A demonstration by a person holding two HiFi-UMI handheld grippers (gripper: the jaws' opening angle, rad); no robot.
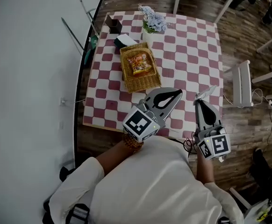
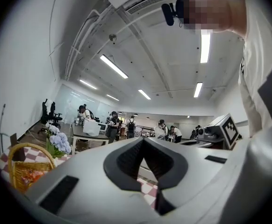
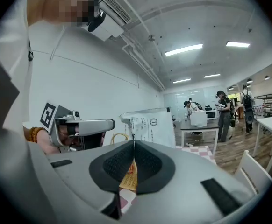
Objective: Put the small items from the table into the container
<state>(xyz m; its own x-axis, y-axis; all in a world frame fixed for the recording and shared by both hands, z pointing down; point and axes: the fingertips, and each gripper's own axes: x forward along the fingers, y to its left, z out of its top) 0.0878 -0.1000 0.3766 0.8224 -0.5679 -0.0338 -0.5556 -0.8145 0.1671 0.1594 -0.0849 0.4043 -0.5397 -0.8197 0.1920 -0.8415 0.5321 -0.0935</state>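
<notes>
A wicker basket [image 1: 139,80] stands on the checkered table [image 1: 192,55] with an orange snack packet [image 1: 139,63] inside it. My right gripper [image 1: 199,101] hovers at the table's near right edge, shut on a small white printed packet [image 1: 206,92]. In the right gripper view the white printed packet [image 3: 150,127] sticks up past the closed gripper tips [image 3: 133,143]. My left gripper [image 1: 179,93] hangs over the near edge, right of the basket, its jaws closed with nothing between them. The left gripper view shows its tips [image 2: 143,140] meeting, with the basket [image 2: 26,167] far left.
A white vase of pale blue flowers [image 1: 152,21], a black box [image 1: 113,24] and a black-and-white item [image 1: 124,41] sit at the table's far left. A white chair [image 1: 243,83] stands to the right, a white wall [image 1: 28,78] to the left. People stand at desks [image 2: 98,125] in the background.
</notes>
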